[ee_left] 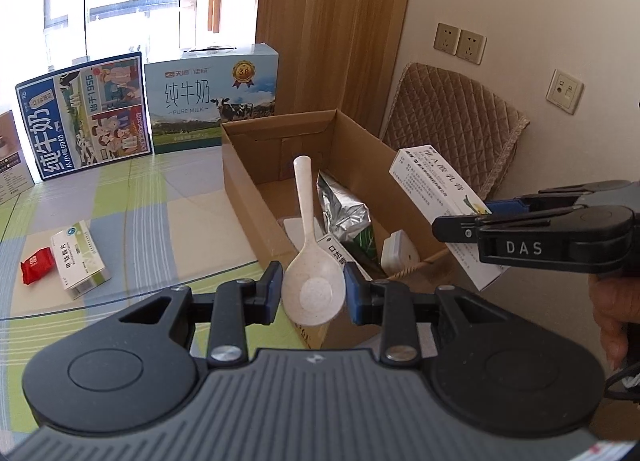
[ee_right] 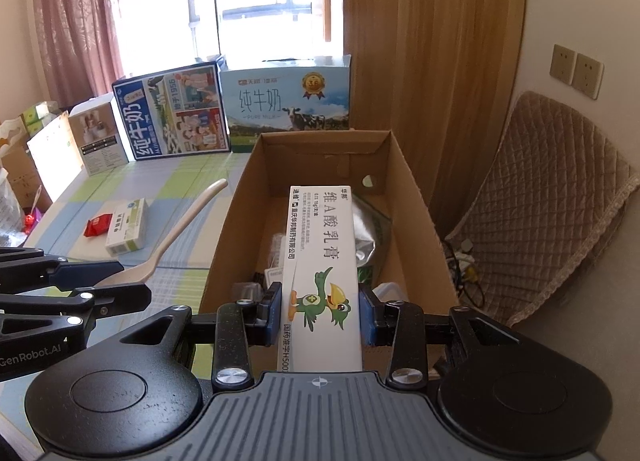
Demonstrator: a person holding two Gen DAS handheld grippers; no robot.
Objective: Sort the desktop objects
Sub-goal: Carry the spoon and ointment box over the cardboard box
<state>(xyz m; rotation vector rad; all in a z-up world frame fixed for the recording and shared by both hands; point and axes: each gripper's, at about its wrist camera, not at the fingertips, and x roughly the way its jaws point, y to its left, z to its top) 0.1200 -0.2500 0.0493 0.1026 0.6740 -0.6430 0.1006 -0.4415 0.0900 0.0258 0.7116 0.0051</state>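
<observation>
Delivery is the step in hand: left gripper (ee_left: 313,293) clamps 1 cream spoon (ee_left: 310,261) at centre frame, right gripper (ee_right: 320,313) clamps 1 white ointment box (ee_right: 320,261), both near 1 cardboard box (ee_left: 244,197). Next, I judge, release over it. 2 items wait lower left: 1 red packet (ee_left: 38,264), 1 medicine box (ee_left: 80,259).

Two matching black handheld grippers

Each gripper, left (ee_left: 313,293) and right (ee_right: 320,313), had blue pads, silver screws, round black housings at four and eight o'clock, a ribbed grey base; one side read "DAS", another "GenRobot.AI".
</observation>
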